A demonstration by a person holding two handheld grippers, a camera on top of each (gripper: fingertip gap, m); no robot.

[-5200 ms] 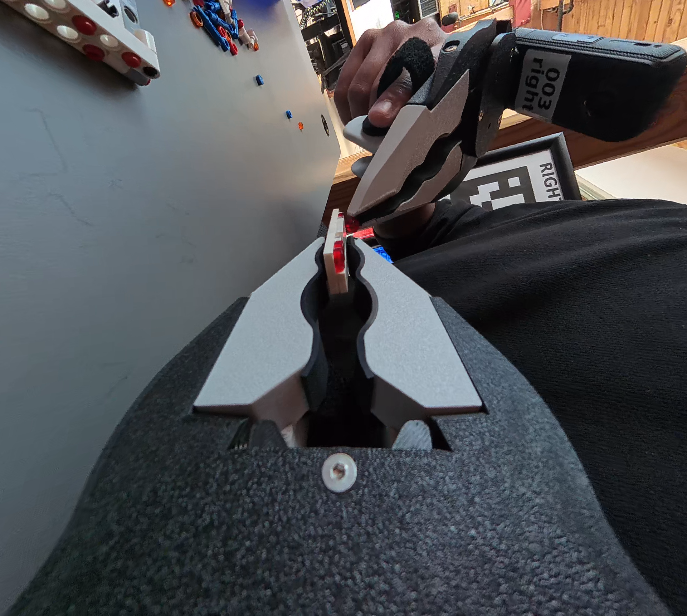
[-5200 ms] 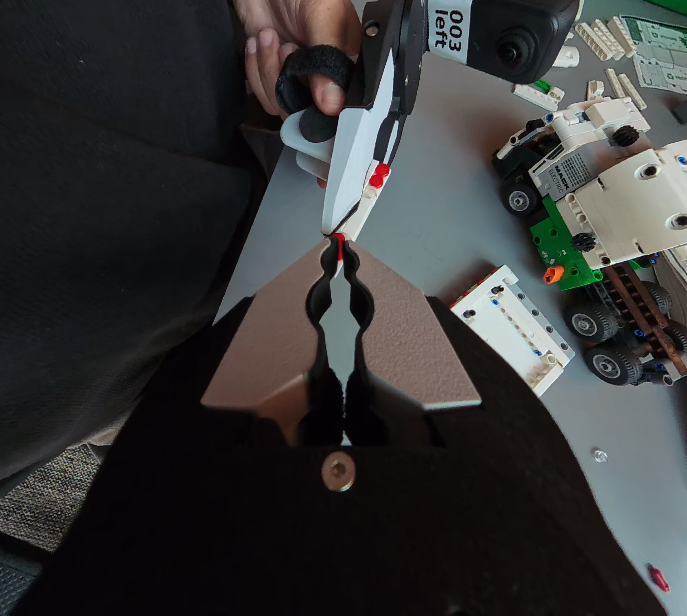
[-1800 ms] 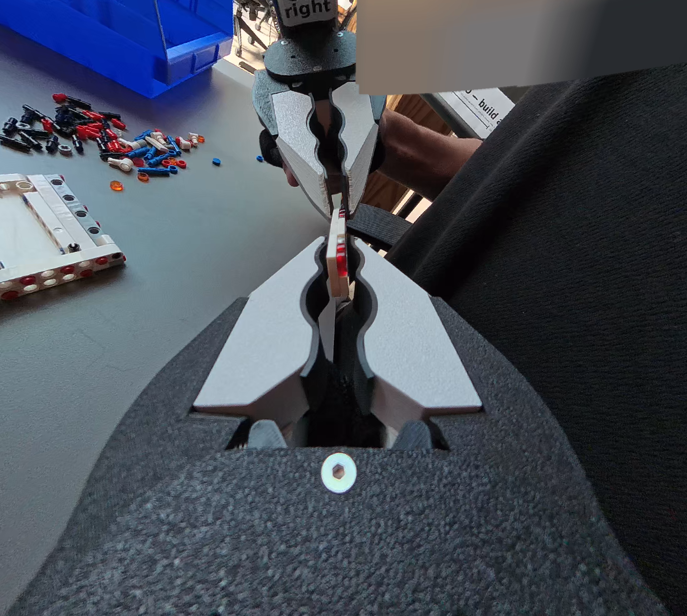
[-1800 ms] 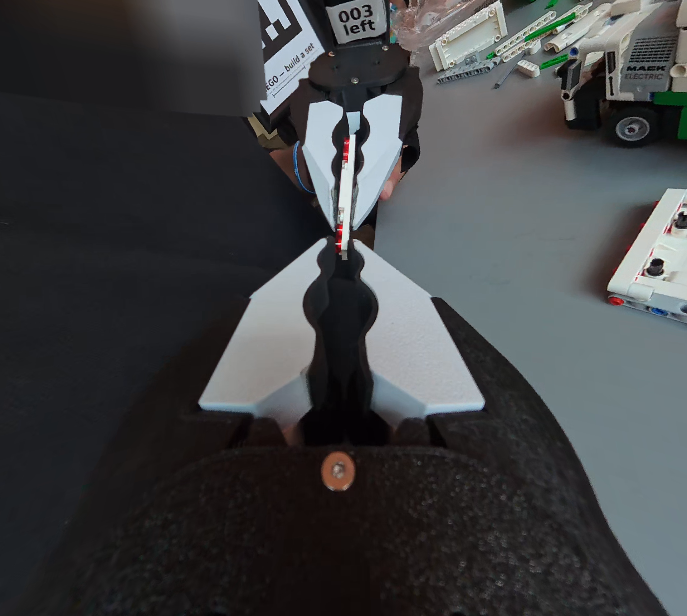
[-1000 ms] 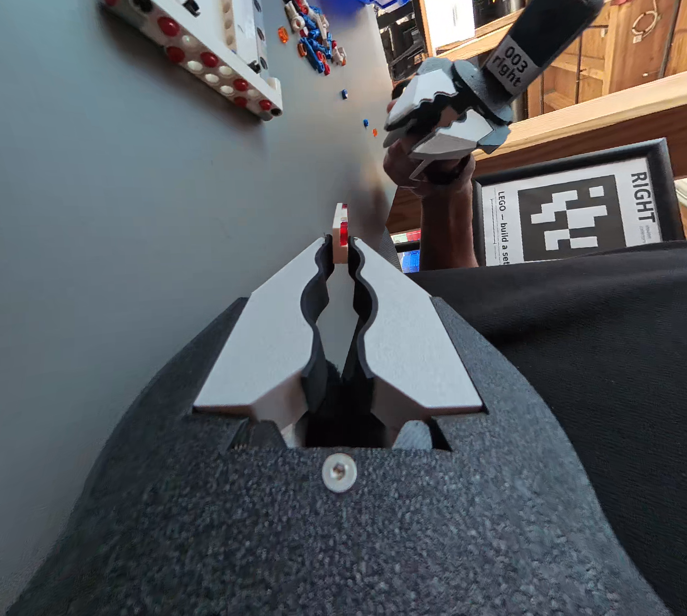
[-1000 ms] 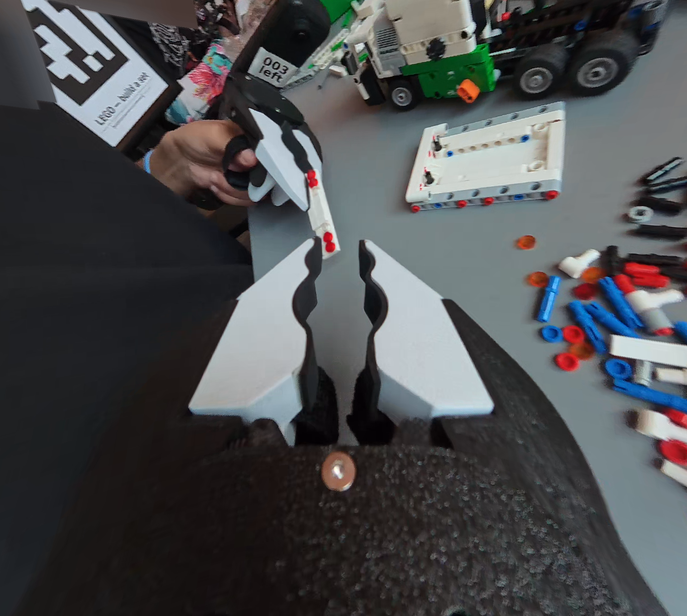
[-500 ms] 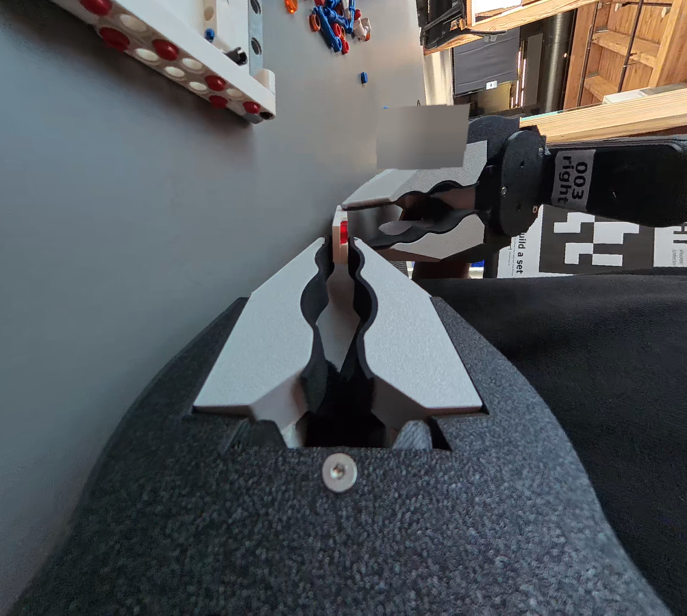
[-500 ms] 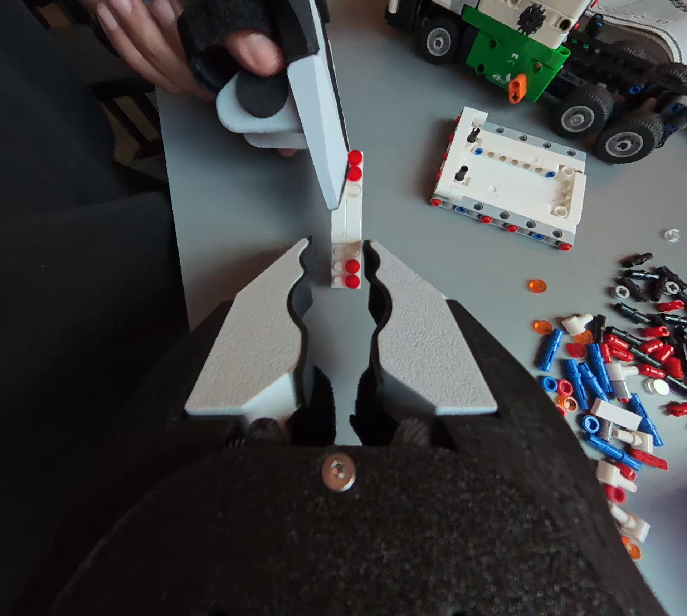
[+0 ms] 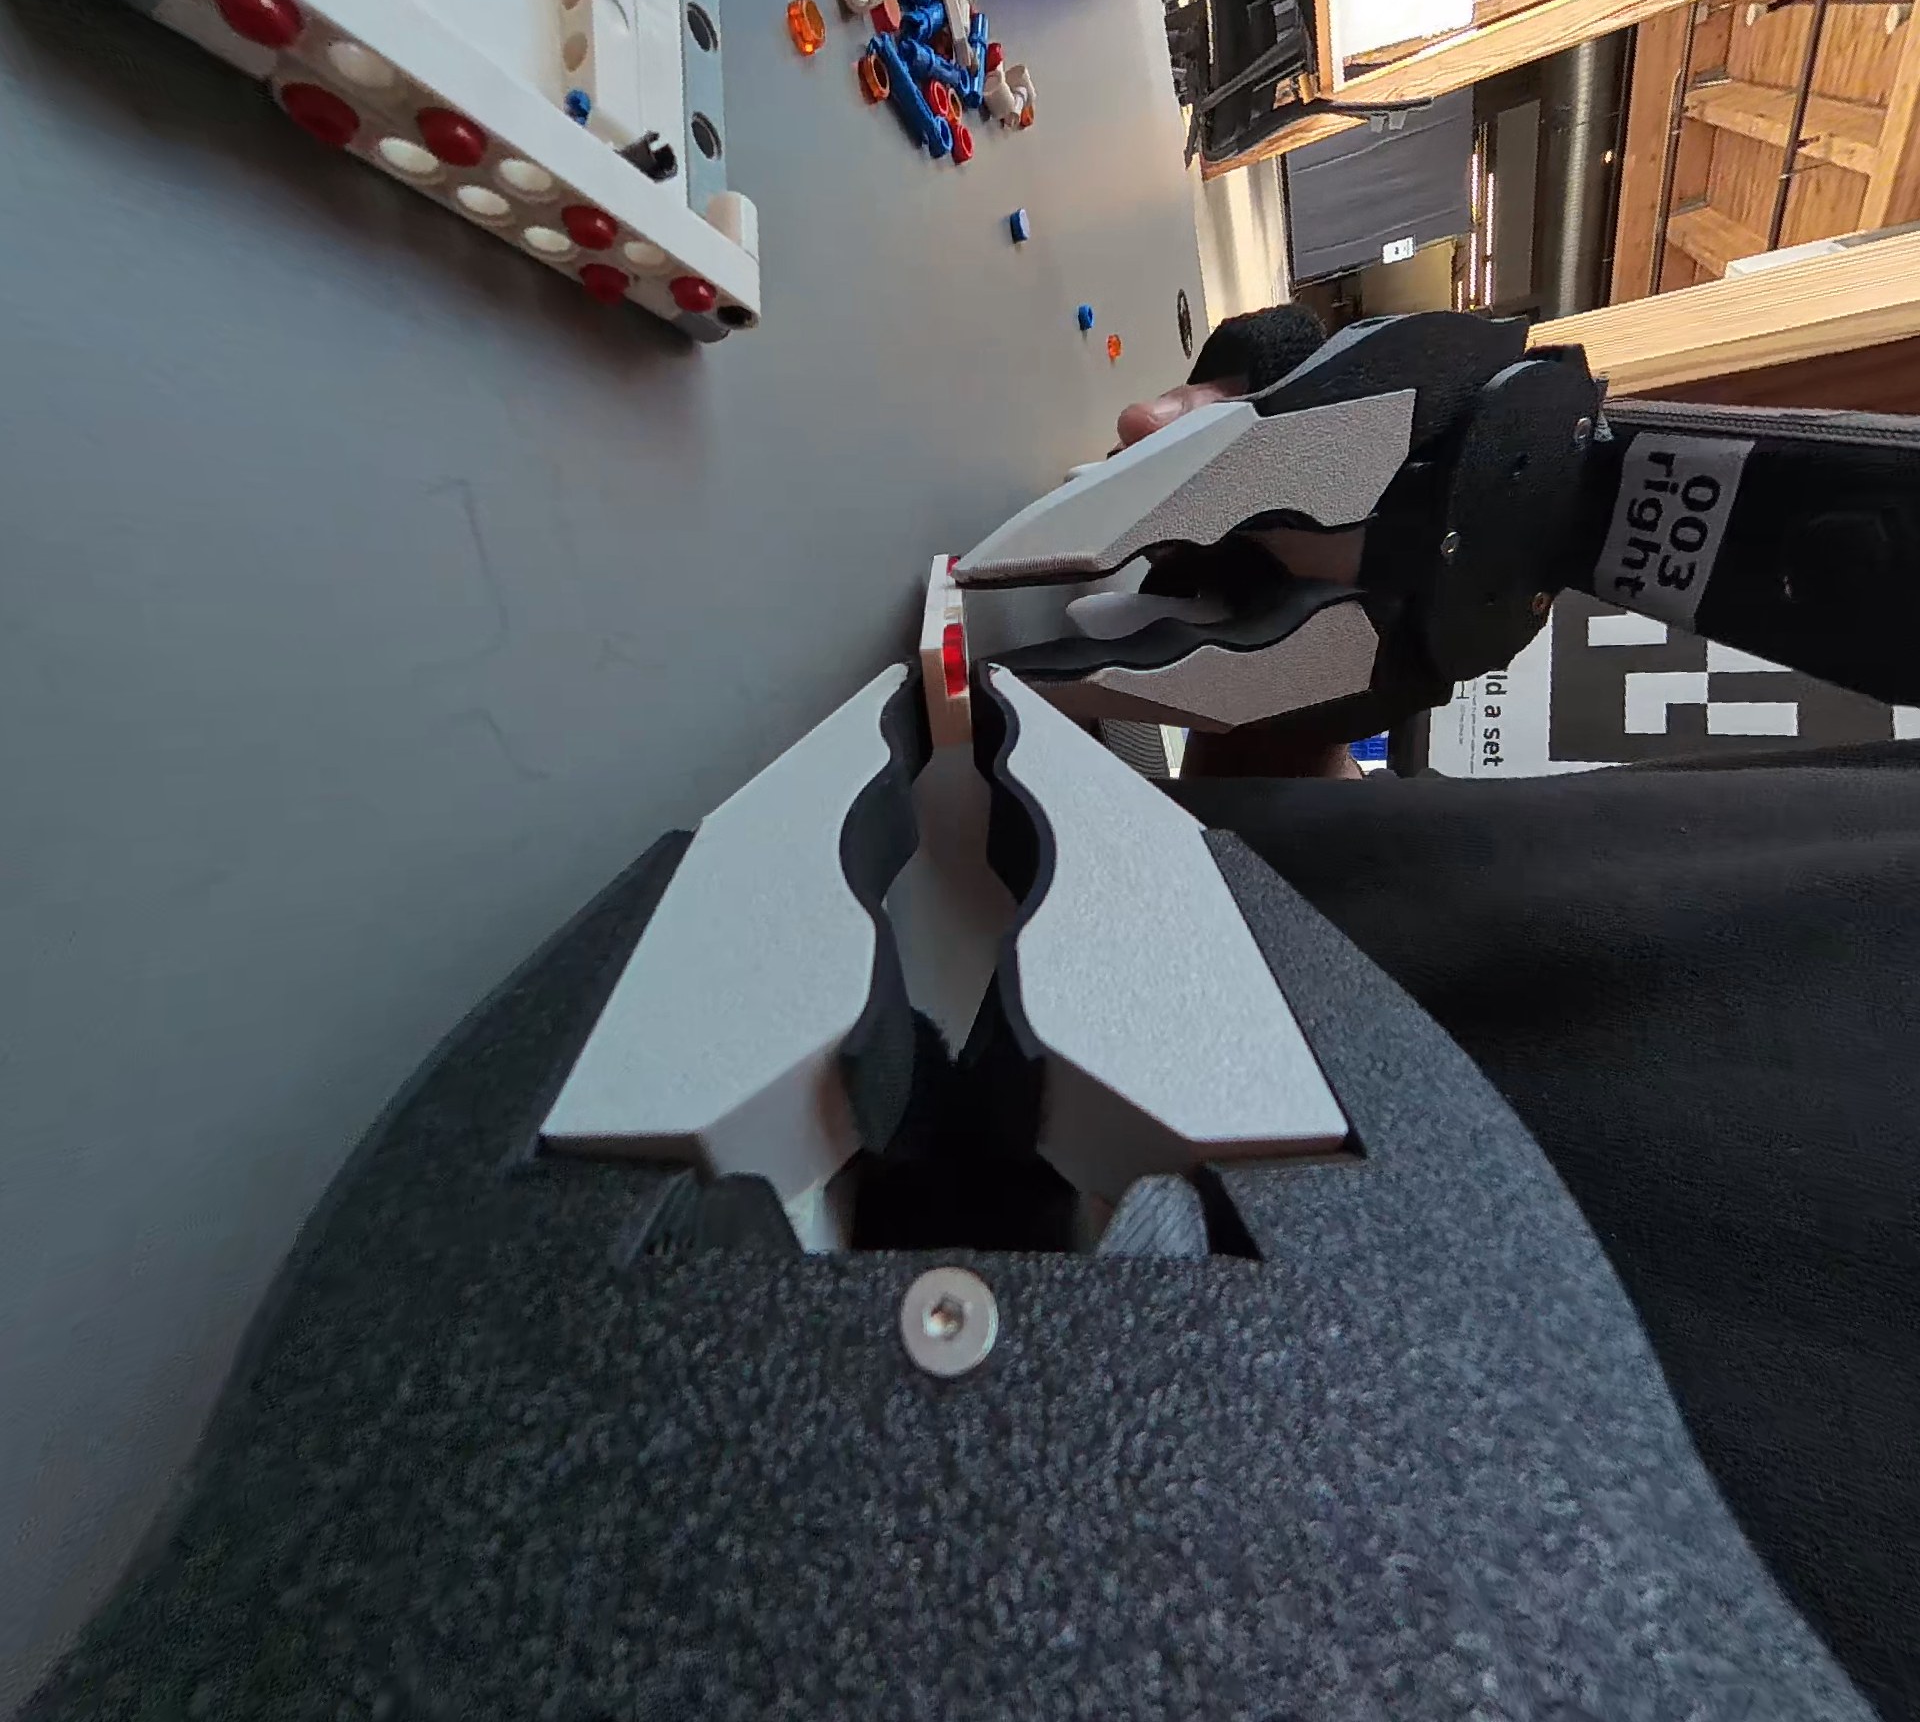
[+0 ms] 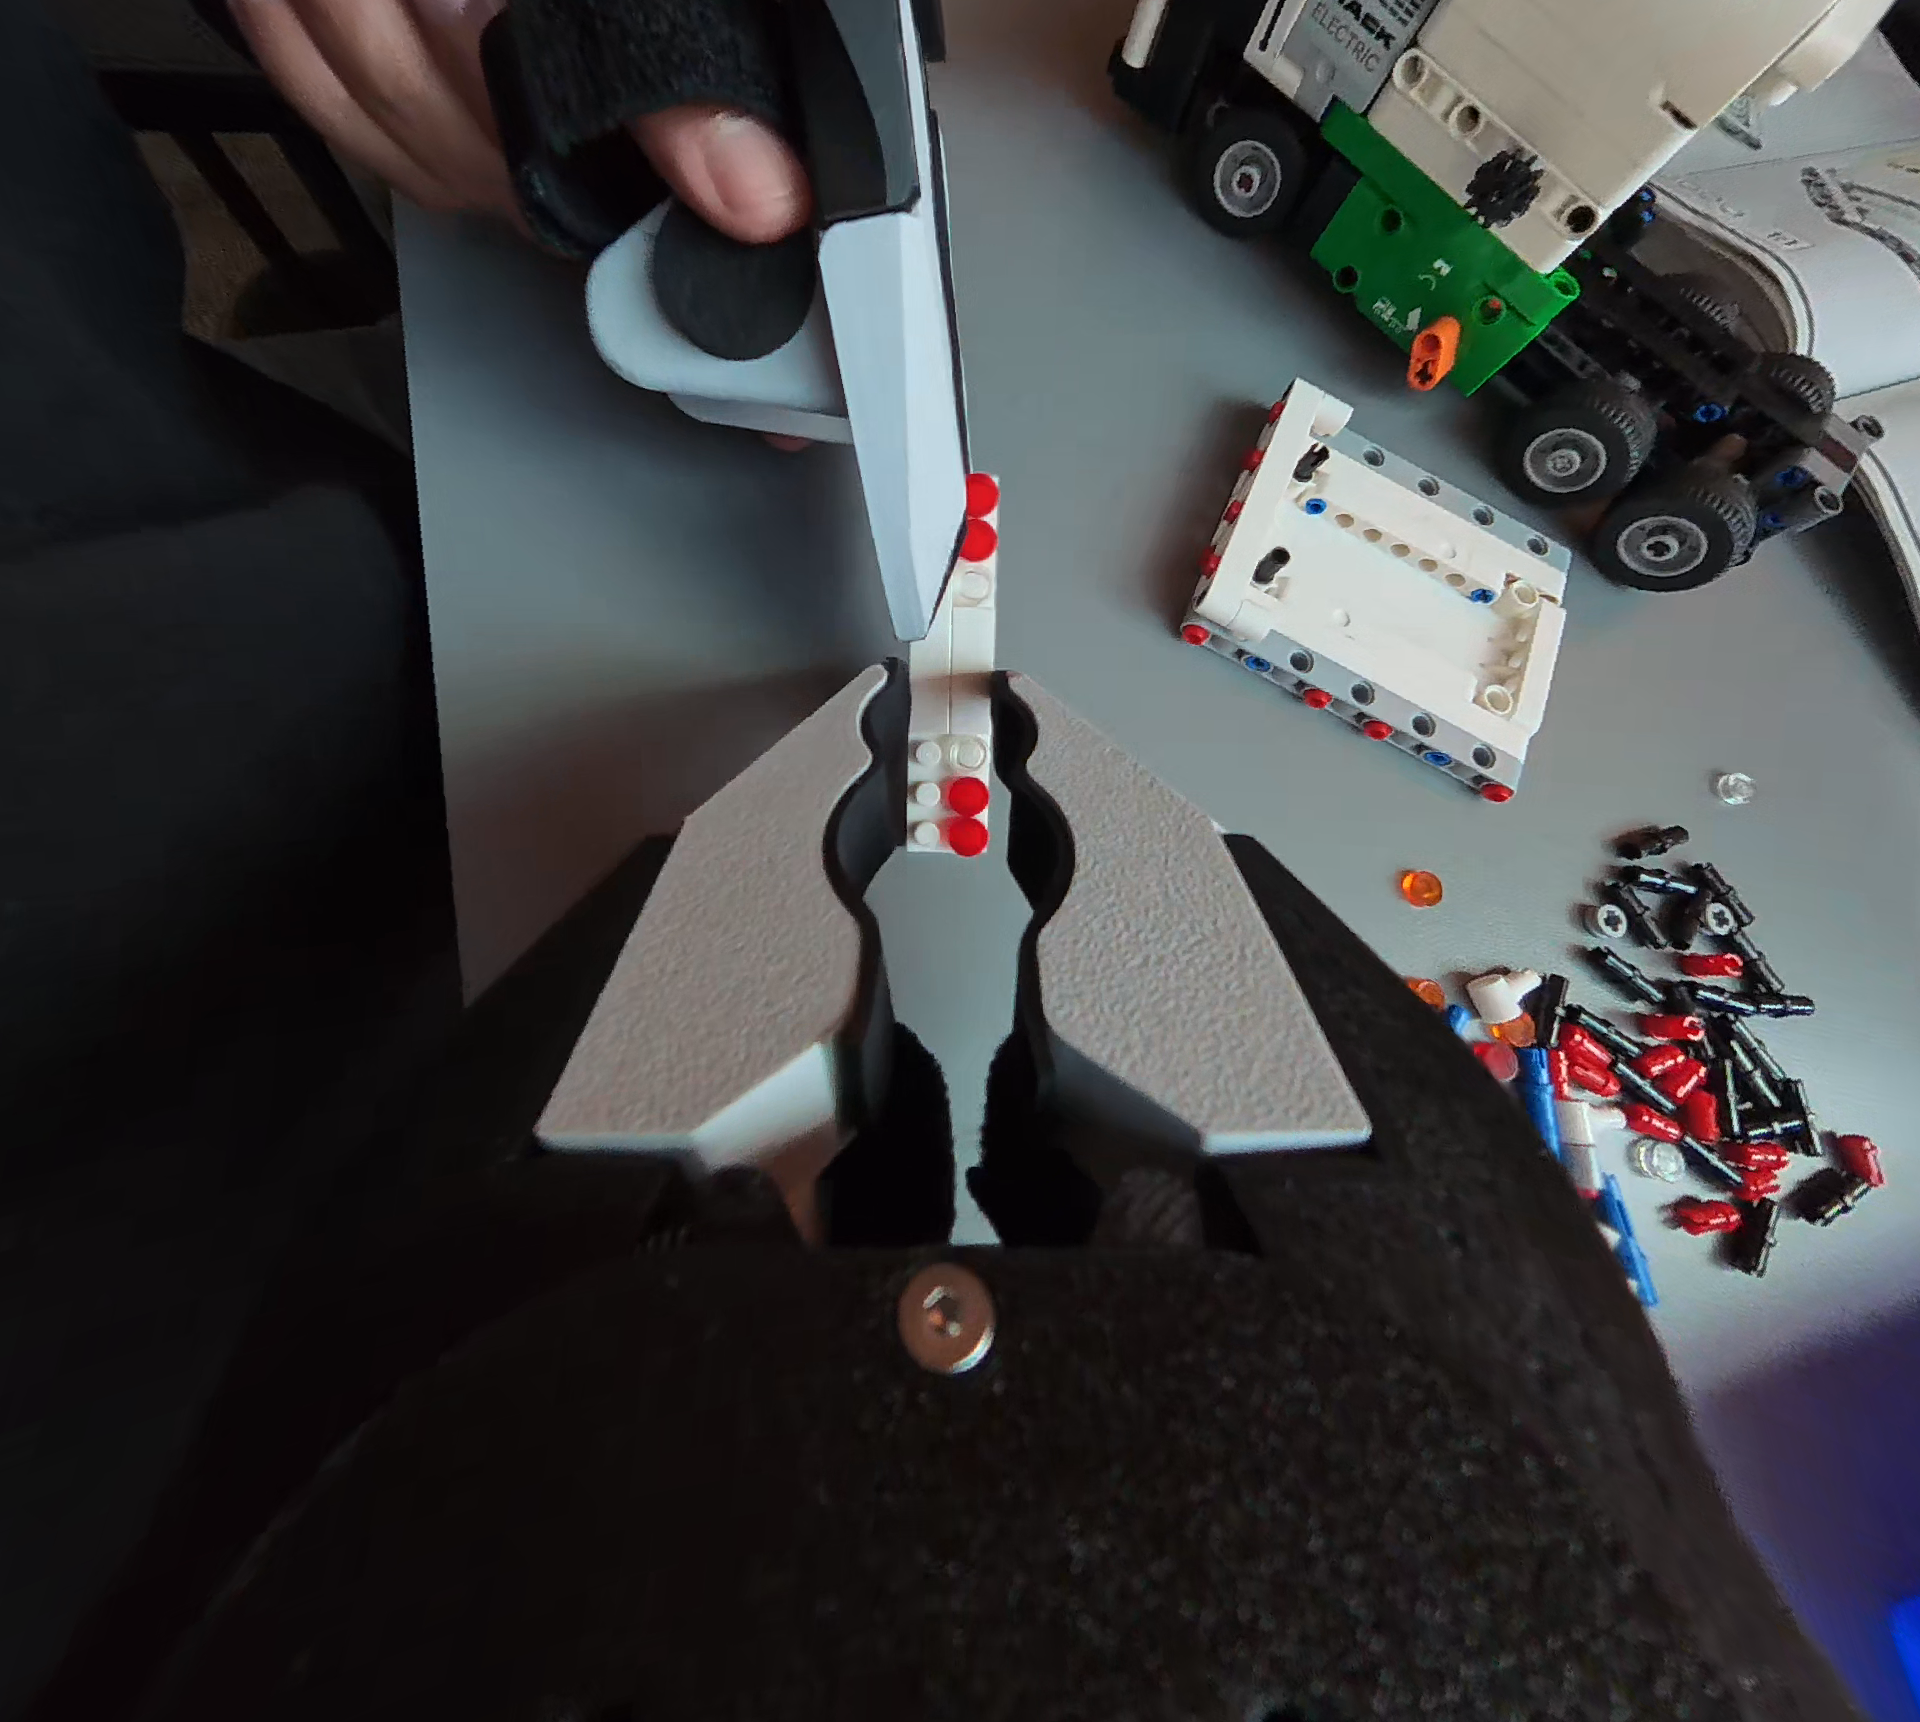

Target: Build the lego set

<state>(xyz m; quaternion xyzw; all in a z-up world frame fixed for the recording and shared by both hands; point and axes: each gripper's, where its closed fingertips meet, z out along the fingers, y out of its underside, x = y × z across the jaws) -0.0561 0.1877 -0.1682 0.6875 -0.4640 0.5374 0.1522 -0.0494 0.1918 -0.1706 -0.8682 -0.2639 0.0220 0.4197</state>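
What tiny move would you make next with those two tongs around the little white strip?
Probably steady the right tongs before moving: both tongs are on the white brick strip with red studs, the left tongs pinching its other end, above the grey table.
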